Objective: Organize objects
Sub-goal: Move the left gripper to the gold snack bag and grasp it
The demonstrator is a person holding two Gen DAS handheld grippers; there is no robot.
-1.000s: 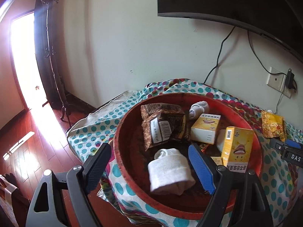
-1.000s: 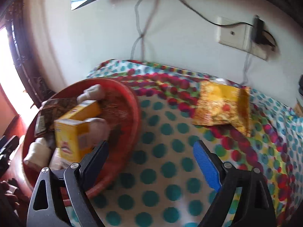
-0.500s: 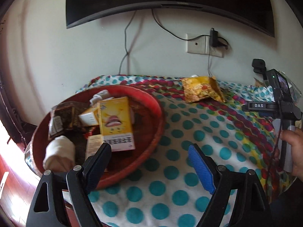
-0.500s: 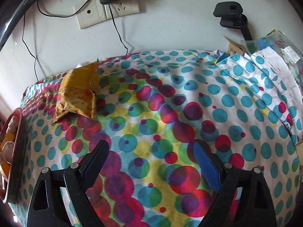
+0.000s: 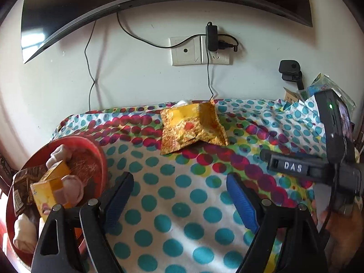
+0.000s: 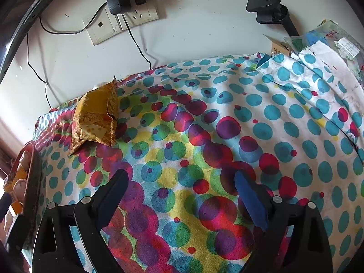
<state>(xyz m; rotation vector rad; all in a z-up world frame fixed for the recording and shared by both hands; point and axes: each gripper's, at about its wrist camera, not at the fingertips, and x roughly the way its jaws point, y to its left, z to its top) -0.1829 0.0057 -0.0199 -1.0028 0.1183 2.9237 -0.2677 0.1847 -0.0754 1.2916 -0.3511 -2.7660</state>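
Polka-dot cloth [image 5: 182, 204] over table against white wall. Yellow snack packet [image 5: 191, 128] upper centre of left view. Red bowl [image 5: 100, 157] of boxes, rolled socks at lower left edge. Left gripper [image 5: 179, 194] wide open, empty. Right gripper [image 6: 182, 190] opening wider, nothing between jaws, above bare cloth.

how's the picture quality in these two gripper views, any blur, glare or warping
Left wrist view: sharp in the middle, strong fisheye bend on the TV edge, dark corners; the red basin at the left margin looks soft and stretched. Right wrist view: crisp on the dotted cloth and the yellow packet, wall bowed, even daylight, no harsh glare.
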